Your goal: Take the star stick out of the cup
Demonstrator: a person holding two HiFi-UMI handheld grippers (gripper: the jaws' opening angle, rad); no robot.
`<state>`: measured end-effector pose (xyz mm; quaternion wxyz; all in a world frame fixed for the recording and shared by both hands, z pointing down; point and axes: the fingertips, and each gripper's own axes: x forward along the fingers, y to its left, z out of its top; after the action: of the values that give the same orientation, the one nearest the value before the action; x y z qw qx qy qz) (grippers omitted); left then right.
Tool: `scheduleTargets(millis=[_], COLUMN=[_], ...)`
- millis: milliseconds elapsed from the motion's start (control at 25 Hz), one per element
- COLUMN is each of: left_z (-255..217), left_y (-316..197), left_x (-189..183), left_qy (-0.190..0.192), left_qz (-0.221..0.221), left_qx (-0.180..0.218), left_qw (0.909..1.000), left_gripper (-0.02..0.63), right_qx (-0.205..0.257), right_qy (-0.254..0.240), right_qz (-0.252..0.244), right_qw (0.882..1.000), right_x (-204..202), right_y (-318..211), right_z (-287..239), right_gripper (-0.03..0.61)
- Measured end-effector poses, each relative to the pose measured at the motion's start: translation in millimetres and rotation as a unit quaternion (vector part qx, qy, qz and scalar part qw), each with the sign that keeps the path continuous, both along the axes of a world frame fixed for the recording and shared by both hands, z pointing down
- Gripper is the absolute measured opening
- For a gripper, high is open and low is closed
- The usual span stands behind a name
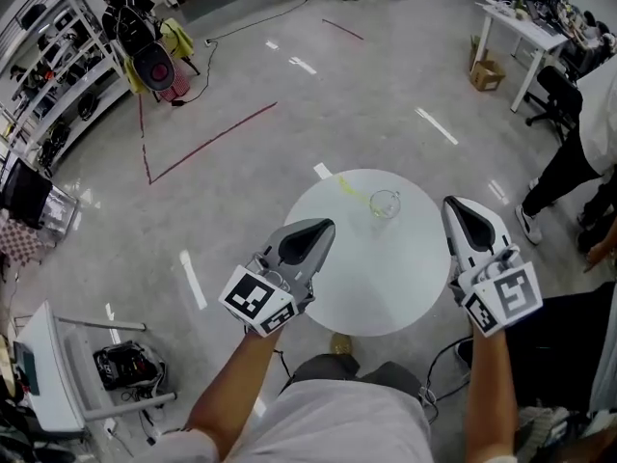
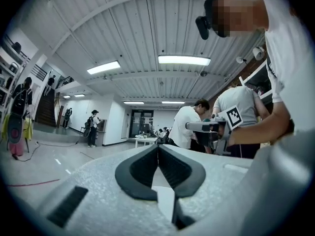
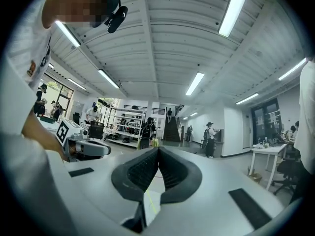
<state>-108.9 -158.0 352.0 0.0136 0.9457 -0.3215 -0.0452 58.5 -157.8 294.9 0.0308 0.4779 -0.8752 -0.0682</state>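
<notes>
In the head view a clear glass cup (image 1: 384, 204) stands on the far part of a round white table (image 1: 386, 287). The thin yellow star stick (image 1: 351, 192) slants from the cup's left side out to the far left; I cannot tell whether its end rests inside the cup. My left gripper (image 1: 326, 226) hovers over the table's left edge, jaws shut and empty. My right gripper (image 1: 453, 204) hovers at the table's right edge, also shut with nothing in it. Both gripper views look out level across the hall, with the jaws meeting at the tips (image 2: 158, 146) (image 3: 158, 149).
A person in black trousers (image 1: 564, 172) stands to the right, near an office chair (image 1: 554, 90), a white desk (image 1: 521, 27) and a cardboard box (image 1: 487, 73). Storage racks (image 1: 58, 56) line the far left. A grey cart (image 1: 48, 365) sits at lower left.
</notes>
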Motion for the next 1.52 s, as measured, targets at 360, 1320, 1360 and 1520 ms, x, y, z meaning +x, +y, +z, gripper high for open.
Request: scheduleTargets(millis=[360,1320,1360,1520], left_z=[52,171,174,184], left_y=[-46,-128,-131,-144], left_x=[15,69,70,79], left_qy=[-0.02,-0.019,-0.018,-0.011], left_qz=[0.022,-0.051,-0.053,-0.056], left_qx=[-0.076,-0.271,-0.276,-0.295], left_qw=[0.9967,0.9609,0.9596,0.9539], left_gripper=[0.017,0.188,0.193,0.202], right_qx=[-0.018,-0.093,-0.096,-0.107], right_qy=[0.004,0.004,0.005,0.006], right_qz=[0.013,-0.014,-0.018,-0.028], right_qw=[1.0,0.996,0.995,0.994], right_x=[7,48,46,42], right_y=[-37,-123,-124,-126], right_z=[11,97,101,113], right_gripper=[0.011,0.011,0.011,0.011])
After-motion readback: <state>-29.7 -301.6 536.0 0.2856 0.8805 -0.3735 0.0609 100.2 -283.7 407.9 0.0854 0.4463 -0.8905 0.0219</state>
